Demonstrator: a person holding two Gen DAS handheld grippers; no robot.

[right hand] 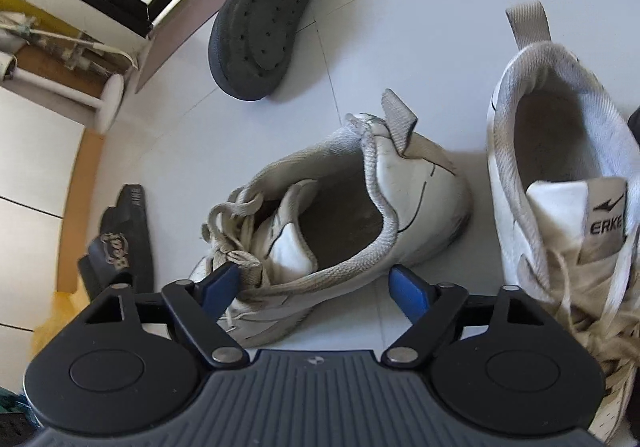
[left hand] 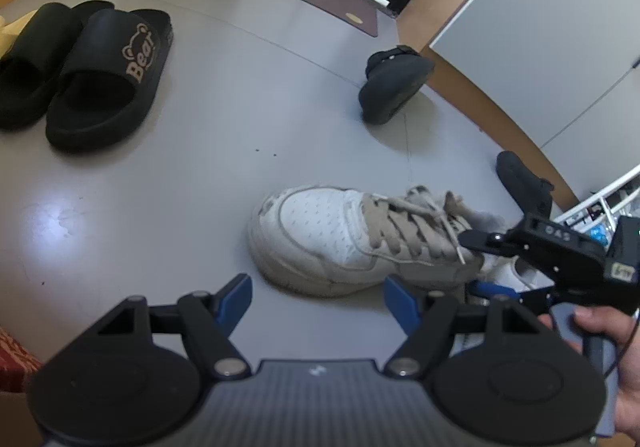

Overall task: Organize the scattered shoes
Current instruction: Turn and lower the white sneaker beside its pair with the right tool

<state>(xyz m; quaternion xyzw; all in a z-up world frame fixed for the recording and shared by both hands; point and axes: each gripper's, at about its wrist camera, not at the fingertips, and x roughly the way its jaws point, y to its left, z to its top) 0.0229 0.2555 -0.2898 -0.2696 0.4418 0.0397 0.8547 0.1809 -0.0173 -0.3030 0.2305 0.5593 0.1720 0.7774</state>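
Lying on the grey floor [left hand: 160, 207], the white sneaker [left hand: 320, 239] had its long axis across the left wrist view, toe to the left. The right gripper [right hand: 316, 283] pointed steeply down over its heel opening, blue fingers [right hand: 408, 291] apart and clamping nothing. The left gripper [left hand: 318, 299] hovered near the toe, fingers also apart. A second white sneaker [right hand: 560, 167] stood just beside.

White sneaker [left hand: 324, 239] btwn open L gripper [left hand: 318, 299] fingers.
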